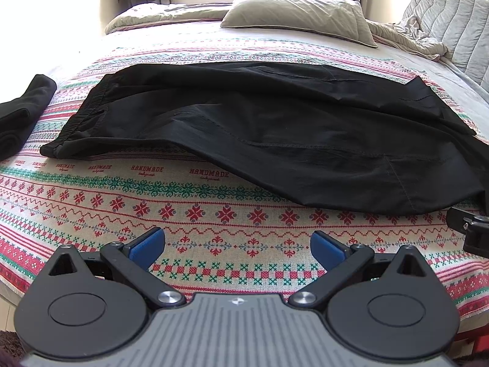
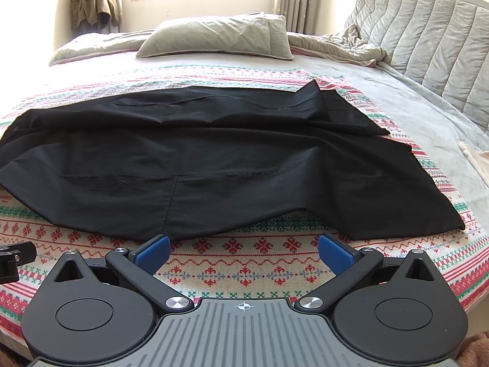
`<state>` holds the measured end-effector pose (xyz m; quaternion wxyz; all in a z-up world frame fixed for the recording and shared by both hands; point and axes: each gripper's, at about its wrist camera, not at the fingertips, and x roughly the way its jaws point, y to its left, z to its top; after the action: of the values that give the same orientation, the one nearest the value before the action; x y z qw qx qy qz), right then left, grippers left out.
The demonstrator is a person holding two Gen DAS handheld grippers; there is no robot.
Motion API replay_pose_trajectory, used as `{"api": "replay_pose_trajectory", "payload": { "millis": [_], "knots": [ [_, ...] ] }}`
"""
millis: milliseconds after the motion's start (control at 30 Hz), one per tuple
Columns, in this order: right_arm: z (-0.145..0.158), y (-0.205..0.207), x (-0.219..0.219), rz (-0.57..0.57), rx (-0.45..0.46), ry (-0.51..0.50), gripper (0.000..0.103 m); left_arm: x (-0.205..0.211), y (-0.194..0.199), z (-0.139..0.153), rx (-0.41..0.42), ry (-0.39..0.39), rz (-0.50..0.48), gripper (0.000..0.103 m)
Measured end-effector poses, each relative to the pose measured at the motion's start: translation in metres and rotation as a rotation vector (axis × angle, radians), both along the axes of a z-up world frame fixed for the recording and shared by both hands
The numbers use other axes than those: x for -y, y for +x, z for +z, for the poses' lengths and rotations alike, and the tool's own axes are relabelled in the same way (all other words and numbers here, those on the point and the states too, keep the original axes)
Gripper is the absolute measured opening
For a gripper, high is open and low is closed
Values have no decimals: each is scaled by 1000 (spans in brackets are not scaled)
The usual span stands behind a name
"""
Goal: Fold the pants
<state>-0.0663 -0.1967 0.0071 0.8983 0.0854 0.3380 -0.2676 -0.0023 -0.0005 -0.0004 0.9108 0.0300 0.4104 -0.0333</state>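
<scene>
Black pants (image 1: 259,128) lie spread sideways on the patterned bedspread (image 1: 152,208), waistband to the left, legs to the right. They also show in the right wrist view (image 2: 214,159), with the leg ends at the right. My left gripper (image 1: 237,246) is open and empty, above the bedspread in front of the pants' near edge. My right gripper (image 2: 243,252) is open and empty, its blue pads (image 2: 152,252) just short of the pants' near edge. Part of the right gripper shows at the right edge of the left wrist view (image 1: 470,229).
Another folded black garment (image 1: 24,113) lies at the left on the bed. A grey pillow (image 2: 220,38) and rumpled duvet (image 2: 342,46) lie at the far end. A padded headboard (image 2: 428,39) stands at the right. Clothes (image 2: 91,0) hang by the window.
</scene>
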Motion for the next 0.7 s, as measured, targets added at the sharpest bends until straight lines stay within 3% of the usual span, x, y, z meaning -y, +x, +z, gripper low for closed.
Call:
{"api": "replay_pose_trajectory", "payload": {
  "millis": [700],
  "knots": [
    [-1,0,5,-18,-12,-28,103,-10,2,0,27,3,30,103]
  ]
}}
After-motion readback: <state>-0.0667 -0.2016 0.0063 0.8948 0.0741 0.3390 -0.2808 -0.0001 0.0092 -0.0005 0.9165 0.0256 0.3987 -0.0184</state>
